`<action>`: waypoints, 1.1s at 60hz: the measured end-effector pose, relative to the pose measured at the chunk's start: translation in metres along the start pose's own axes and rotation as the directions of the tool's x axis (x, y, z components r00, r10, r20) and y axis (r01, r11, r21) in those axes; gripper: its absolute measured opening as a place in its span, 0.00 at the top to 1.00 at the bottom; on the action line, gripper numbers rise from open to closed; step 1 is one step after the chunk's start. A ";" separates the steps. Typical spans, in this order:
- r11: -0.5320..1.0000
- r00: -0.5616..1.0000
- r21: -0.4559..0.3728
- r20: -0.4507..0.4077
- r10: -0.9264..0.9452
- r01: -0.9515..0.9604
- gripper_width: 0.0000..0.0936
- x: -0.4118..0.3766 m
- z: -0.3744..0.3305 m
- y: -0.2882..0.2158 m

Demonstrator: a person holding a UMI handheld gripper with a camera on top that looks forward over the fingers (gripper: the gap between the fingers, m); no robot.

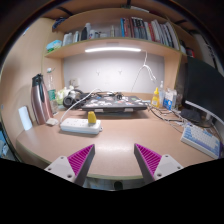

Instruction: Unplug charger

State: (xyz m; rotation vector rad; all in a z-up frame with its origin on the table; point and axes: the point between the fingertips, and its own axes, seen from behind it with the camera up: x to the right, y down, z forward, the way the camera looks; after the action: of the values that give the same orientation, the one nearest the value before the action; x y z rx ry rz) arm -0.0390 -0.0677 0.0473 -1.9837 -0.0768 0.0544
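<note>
Claw spread wide, level above desk, charger beyond.

Single gripper-mounted view, level above the near edge of the desk, facing the back wall shelf from afar.

A curved wooden counter carries a white power strip with a yellow charger, bottles at its left edge.
</note>
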 end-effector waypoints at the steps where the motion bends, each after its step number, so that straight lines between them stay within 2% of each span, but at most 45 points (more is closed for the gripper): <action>1: 1.000 1.000 0.003 -0.001 0.000 0.000 0.07 0.000 0.000 -0.001; 18: 1.000 0.999 -0.020 0.053 0.003 -0.002 0.07 -0.027 0.018 -0.004; 34: 1.000 0.994 -0.008 0.106 -0.003 0.004 0.08 -0.067 0.085 -0.036; 49: 0.999 0.999 -0.020 0.040 -0.033 0.034 0.11 -0.081 0.152 -0.058; 53: 0.999 0.998 -0.015 0.054 -0.037 0.038 0.15 -0.092 0.164 -0.063; 56: 0.999 0.998 -0.022 0.056 -0.028 0.029 0.22 -0.097 0.173 -0.064; 57: 0.999 0.998 -0.026 0.055 -0.026 0.027 0.21 -0.098 0.176 -0.063; 58: 0.999 0.998 -0.031 0.055 -0.025 0.026 0.24 -0.098 0.179 -0.063; 59: 0.999 0.998 -0.035 0.050 -0.024 0.026 0.32 -0.098 0.182 -0.063; 60: 0.999 0.999 -0.040 0.044 -0.023 0.025 0.33 -0.098 0.185 -0.062; 64: 0.998 0.999 -0.060 0.027 -0.027 0.028 0.50 -0.097 0.193 -0.058; 66: 0.997 0.999 -0.065 0.029 -0.030 0.031 0.51 -0.097 0.194 -0.057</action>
State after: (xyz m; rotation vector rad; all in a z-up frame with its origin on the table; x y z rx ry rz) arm -0.1518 0.1243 0.0218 -2.0469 -0.1283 0.0602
